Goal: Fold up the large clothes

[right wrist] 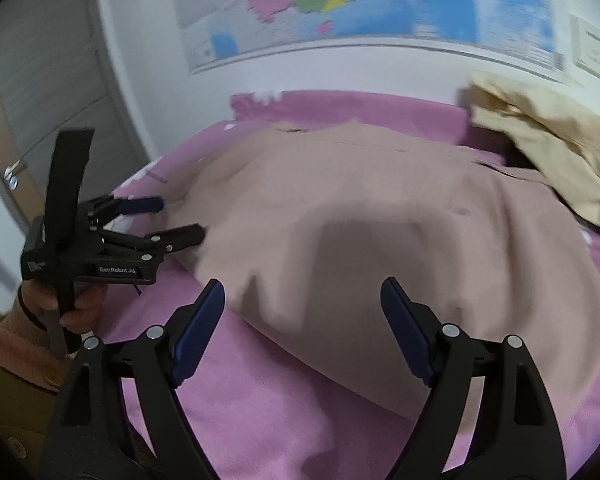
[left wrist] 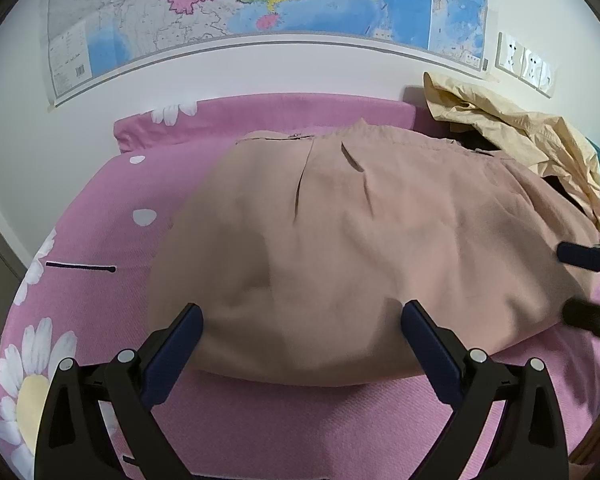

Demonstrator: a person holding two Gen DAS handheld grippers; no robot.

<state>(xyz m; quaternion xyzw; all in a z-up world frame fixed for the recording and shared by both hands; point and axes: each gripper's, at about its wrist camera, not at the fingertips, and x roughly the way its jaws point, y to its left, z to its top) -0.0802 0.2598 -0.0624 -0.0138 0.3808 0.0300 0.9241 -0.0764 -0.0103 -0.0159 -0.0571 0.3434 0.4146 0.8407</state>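
My worry is the near hem of the dusty-pink garment [left wrist: 340, 240], which lies spread flat across the pink daisy-print bedspread [left wrist: 100, 240]: if I bite only its top layer, or catch the bedspread along with it, the fold will drag crooked and bunch up. My left gripper [left wrist: 302, 320] stands wide open over that hem with nothing between its blue pads, and my right gripper [right wrist: 302, 292] is just as wide and empty over the garment's near corner. Farther back, the cream garment [left wrist: 540, 140] heaped on the pink one's far corner could snag when that end lifts.
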